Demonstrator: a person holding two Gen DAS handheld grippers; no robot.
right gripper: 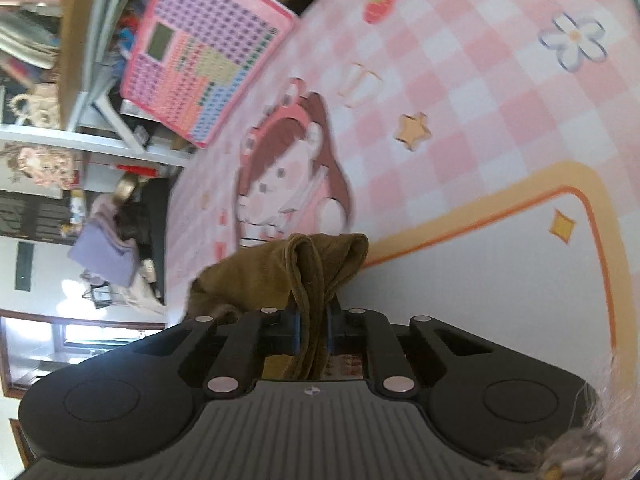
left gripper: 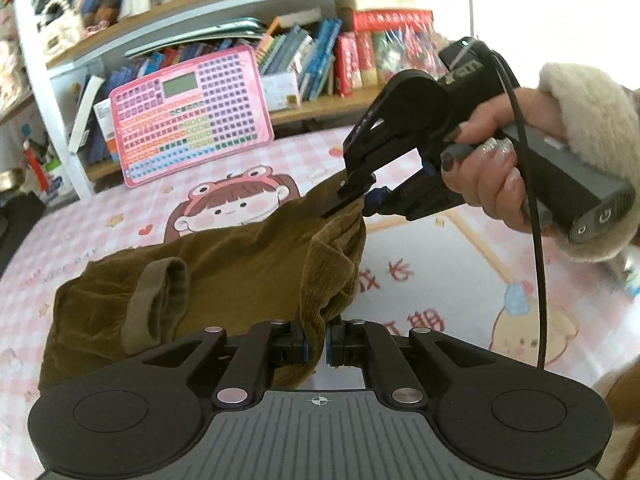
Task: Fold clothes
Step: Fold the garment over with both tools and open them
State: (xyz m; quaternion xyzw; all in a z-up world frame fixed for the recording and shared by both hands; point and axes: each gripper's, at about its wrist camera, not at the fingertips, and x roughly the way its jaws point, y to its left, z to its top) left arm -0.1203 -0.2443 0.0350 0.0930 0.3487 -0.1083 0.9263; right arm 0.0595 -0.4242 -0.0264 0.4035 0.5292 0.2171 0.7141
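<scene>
An olive-brown corduroy garment lies bunched on the pink checked mat, one edge lifted off it. My left gripper is shut on a ribbed fold of that edge at the bottom of the left wrist view. The right gripper, held by a hand in a fluffy sleeve, is shut on the far corner of the same edge, higher up. In the right wrist view the garment hangs folded between my right gripper's closed jaws, above the mat.
A pink keyboard toy leans against a bookshelf full of books at the mat's far side. A black cable hangs from the right gripper. Cartoon prints cover the mat. Clutter and a purple cloth lie off the mat's edge.
</scene>
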